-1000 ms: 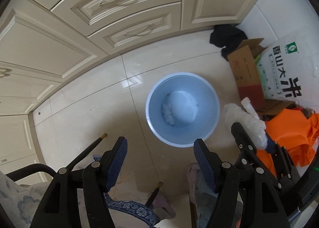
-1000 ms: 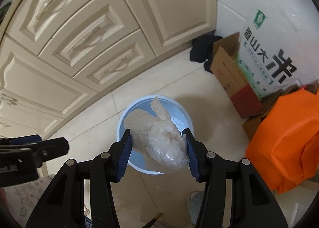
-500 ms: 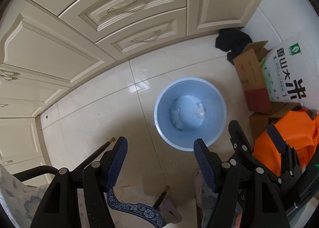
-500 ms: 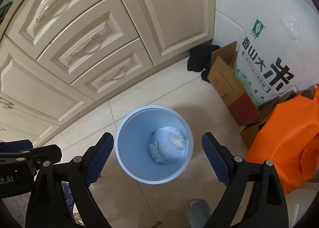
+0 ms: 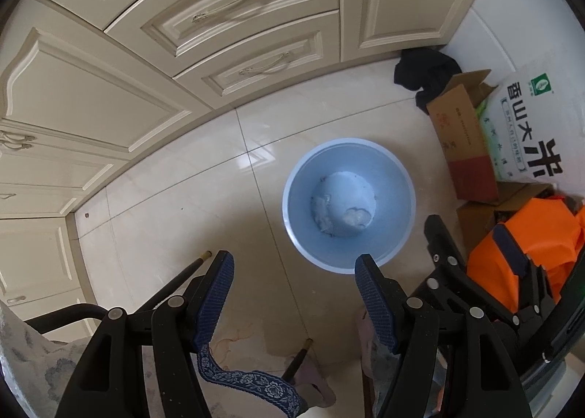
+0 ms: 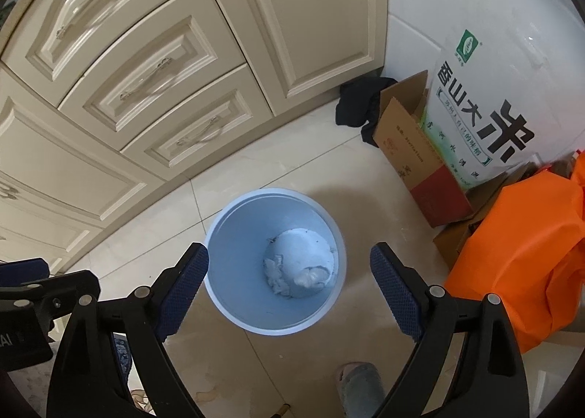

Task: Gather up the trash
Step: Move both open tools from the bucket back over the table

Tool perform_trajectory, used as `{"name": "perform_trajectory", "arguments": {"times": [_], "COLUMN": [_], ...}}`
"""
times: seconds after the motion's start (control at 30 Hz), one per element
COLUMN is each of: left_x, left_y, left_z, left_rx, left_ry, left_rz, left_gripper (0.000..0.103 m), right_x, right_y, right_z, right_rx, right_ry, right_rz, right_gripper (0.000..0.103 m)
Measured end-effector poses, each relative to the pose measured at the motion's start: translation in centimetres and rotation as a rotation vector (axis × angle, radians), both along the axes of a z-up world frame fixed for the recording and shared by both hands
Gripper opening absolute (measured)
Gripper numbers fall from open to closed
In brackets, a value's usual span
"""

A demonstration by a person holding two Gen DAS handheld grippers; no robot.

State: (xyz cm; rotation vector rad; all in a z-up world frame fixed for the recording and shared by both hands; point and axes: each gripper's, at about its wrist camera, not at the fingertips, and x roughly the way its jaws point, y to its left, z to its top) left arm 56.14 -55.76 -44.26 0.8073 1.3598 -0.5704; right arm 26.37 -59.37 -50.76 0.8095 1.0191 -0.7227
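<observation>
A light blue bin (image 6: 237,235) stands on the pale tiled floor, seen from above in both wrist views (image 5: 395,177). At its bottom lie crumpled pale plastic trash pieces (image 6: 310,277) (image 5: 356,215). My right gripper (image 6: 289,272) hangs open right over the bin, nothing between its blue pads. My left gripper (image 5: 294,277) points down at the floor just beside the bin's near rim, open and empty. The right gripper's black frame (image 5: 449,272) shows at the right of the left wrist view.
Cream cabinets with drawers (image 6: 153,78) line the back. To the right stand a cardboard box (image 6: 409,151), a white rice sack (image 6: 482,111), a black cloth (image 6: 360,103) and an orange bag (image 6: 523,257). A slippered foot (image 6: 360,385) and chair legs (image 5: 182,272) are below.
The right gripper opened and let go of the plastic bag, which dropped to the bottom of the bin. The left gripper drifted slightly, so the bin sits further right in its view.
</observation>
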Motion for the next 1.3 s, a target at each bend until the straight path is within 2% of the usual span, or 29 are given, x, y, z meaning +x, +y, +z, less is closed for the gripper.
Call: {"name": "perform_trajectory", "arguments": {"times": [0.3,0.83,1.0,1.13,1.3], "left_x": [-1.1,-4.3,-4.4,-5.0,-7.7], "left_y": [-0.2,1.6,1.8,2.2,2.9], "left_z": [0.5,3.2,3.7,5.1,6.3], "left_rx": [-0.015,-0.078,-0.090,-0.139,-0.116], "left_ry": [-0.009,-0.092,-0.106,-0.139,-0.176], "left_rz": [-0.031,-0.075,-0.083,-0.066,-0.058], "left_gripper": [0.065,0.065,0.065,0.065,0.064], "right_x": [-1.4,-5.0,-5.8,-6.2,-7.8], "right_y": [-0.9,-1.9,-2.1,-2.1,-2.7], "right_z": [0.9,5.4,6.1,6.4,7.8], "right_rx": [-0.043,-0.149,-0.130,-0.139,-0.139], "right_ry": [0.011,-0.028,-0.061,-0.051,-0.096], "right_rz": [-0.051,-0.092,-0.072,-0.041,-0.057], "right_gripper": [0.092,0.092,0.092,0.092,0.092]}}
